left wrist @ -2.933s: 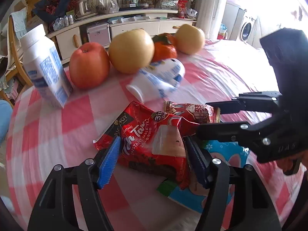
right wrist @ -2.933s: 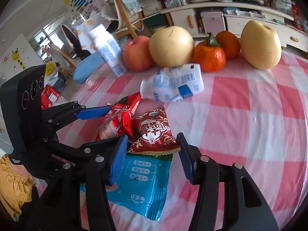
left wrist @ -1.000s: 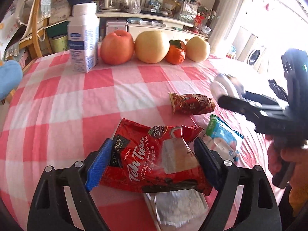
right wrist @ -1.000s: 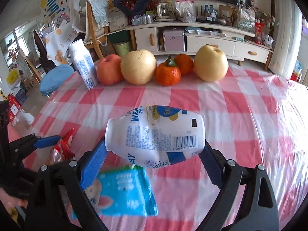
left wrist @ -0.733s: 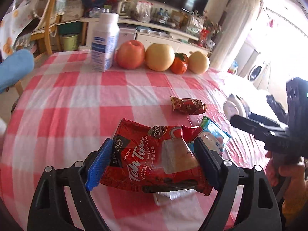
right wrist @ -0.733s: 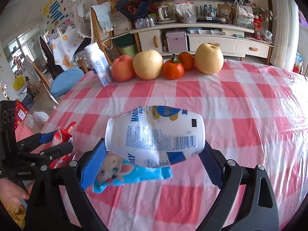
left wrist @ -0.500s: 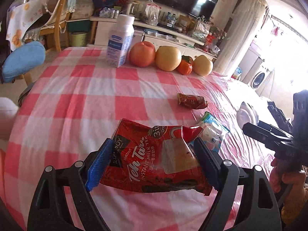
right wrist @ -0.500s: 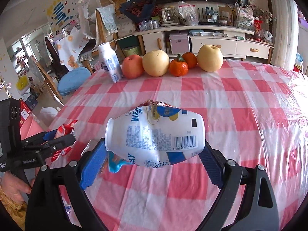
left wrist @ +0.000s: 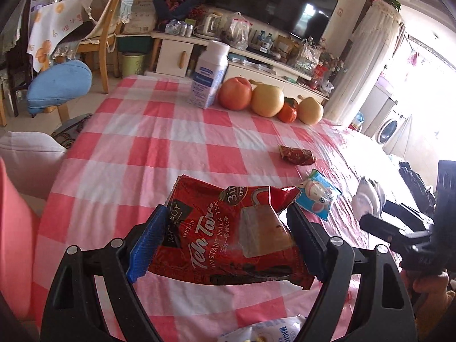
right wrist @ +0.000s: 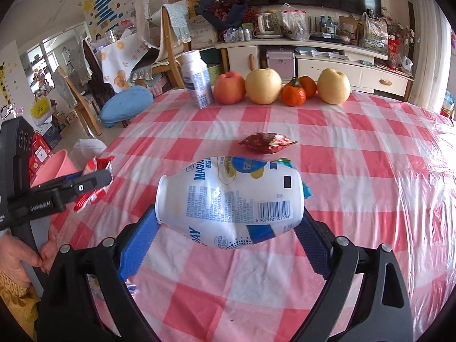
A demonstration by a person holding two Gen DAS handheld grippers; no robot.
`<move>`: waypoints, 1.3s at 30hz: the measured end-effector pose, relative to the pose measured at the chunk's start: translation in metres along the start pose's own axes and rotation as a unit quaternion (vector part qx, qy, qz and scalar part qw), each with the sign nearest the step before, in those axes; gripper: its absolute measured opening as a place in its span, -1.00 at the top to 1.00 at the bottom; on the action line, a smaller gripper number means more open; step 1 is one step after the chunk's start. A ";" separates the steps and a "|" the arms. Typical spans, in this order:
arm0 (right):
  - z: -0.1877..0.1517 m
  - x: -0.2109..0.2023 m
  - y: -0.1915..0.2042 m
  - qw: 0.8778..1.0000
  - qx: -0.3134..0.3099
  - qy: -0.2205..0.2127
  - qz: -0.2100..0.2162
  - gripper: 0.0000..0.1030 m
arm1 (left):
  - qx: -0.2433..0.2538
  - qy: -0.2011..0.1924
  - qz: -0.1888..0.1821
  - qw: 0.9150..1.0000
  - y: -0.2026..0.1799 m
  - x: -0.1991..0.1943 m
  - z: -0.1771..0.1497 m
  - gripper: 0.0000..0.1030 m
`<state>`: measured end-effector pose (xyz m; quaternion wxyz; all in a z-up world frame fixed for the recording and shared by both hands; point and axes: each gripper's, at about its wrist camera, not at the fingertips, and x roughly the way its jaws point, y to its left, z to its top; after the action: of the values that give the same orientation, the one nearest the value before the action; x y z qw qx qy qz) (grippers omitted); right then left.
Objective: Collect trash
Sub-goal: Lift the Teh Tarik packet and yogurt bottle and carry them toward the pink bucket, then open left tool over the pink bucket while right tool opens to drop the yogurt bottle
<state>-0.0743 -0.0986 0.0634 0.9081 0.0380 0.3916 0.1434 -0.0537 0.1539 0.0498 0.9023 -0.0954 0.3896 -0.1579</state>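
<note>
Both grippers have lifted their loads off the table and drawn back from it since the earlier frames, so the fruit row now looks farther away.

Left wrist view: the left gripper is clamped on a torn red Teh Tarik milk tea packet, held flat between the blue pads above the pink checked tablecloth. Two pieces of trash lie on the cloth beyond it: a small red snack wrapper and, nearer, a blue wet-wipe packet. At the right edge the right gripper is seen side-on with a white bottle in it. Behind stand a white milk carton, a red apple, two yellow pears and a tangerine.

Right wrist view: the right gripper is clamped on a crushed white yoghurt drink bottle, lying sideways between the pads, mouth to the left. The red snack wrapper lies on the cloth beyond it; a sliver of the blue packet peeks out behind the bottle. At left, the left gripper carries its red packet beside a pink bin off the table edge.

Judgement: the step is carrying both items to the pink bin, if that is where trash goes. Keep both grips firm, bring each load over the opening before letting go, and stagger the grippers so they do not collide at the rim. Nothing visibly blocks the way.
</note>
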 end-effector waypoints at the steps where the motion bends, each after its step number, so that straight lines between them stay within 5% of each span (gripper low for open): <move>1: 0.000 0.000 0.006 1.000 -0.005 0.000 0.002 -0.78 | -0.002 -0.003 0.004 1.000 0.004 -0.003 0.001 -0.64; 18: 0.041 -0.001 0.174 0.986 -0.137 -0.013 0.094 -0.78 | -0.092 -0.099 0.071 0.988 0.099 -0.097 0.019 -0.64; 33: 0.049 0.054 0.341 0.946 -0.285 0.006 0.154 -0.78 | -0.226 -0.141 0.212 0.940 0.221 -0.168 0.005 -0.64; 39: 0.036 0.097 0.388 0.920 -0.366 0.018 0.136 -0.80 | -0.241 -0.126 0.246 0.930 0.243 -0.170 0.003 -0.65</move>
<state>-0.0750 0.3022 0.0907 0.8234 -0.2469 0.3189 0.3992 -0.1098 0.4420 0.0945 0.9043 -0.2306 0.3100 0.1814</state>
